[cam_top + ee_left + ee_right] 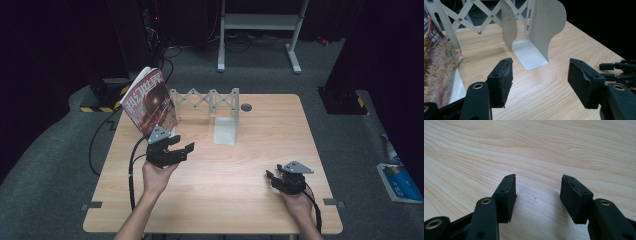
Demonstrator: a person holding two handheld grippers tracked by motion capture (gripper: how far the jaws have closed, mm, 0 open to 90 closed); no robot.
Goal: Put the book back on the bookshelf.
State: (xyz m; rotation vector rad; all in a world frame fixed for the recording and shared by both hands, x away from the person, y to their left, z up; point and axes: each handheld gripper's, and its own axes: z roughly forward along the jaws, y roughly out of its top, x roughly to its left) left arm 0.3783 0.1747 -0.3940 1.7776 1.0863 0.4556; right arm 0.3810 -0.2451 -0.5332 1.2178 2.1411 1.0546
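A magazine (pixel 149 102) with a red cover stands tilted at the left end of a white scissor-type book rack (pixel 205 100) at the back of the wooden table (pixel 260 145). The rack's right bookend plate (pixel 225 131) stands upright. My left gripper (pixel 181 145) hovers open just in front of the magazine, nothing between its jaws. In the left gripper view, the left gripper (pixel 540 75) faces the bookend plate (pixel 534 32), with the magazine (pixel 436 67) at the left edge. My right gripper (pixel 272 179) rests open low at the front right. In the right gripper view, the right gripper (pixel 538 187) has bare wood (pixel 536 150) beneath it.
A round cable hole (pixel 246 107) sits in the table behind the rack. A white metal stand (pixel 260 22) is on the floor beyond the table. A blue and white item (pixel 400 182) lies on the floor at right. The other gripper (pixel 621 72) shows at the left gripper view's right edge.
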